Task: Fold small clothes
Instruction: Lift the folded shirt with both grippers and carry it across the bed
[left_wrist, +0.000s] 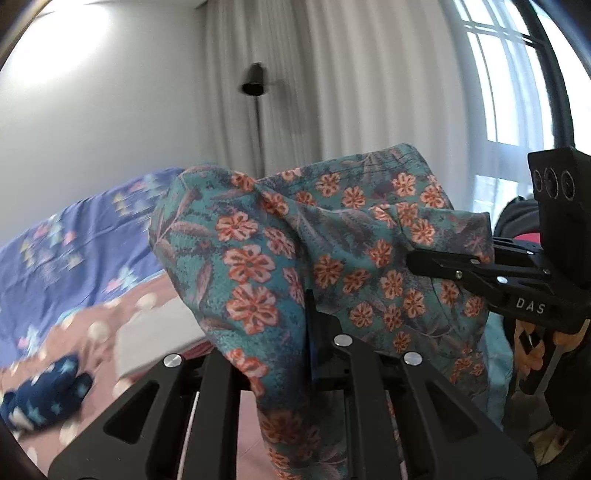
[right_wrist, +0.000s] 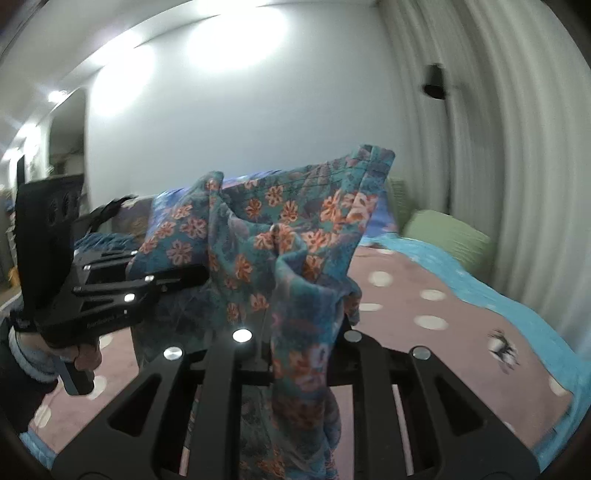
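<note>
Now both tools, left (left_wrist: 314, 332) and right (right_wrist: 299, 339), are clamped on the floral garment (left_wrist: 295, 240), lifted above the bed (right_wrist: 443, 295).

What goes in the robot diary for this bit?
left gripper: shut on flowery cloth | right gripper: shut on it | cloth above bed

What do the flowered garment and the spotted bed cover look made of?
The flowered garment looks like thin, soft woven cloth, perhaps cotton or rayon: it hangs limp and gathers in loose folds where both sets of jaws pinch it, matte with no shine. The spotted bed cover looks thicker and slightly fuzzy, like fleece or brushed cotton, though blur leaves that uncertain.
</note>
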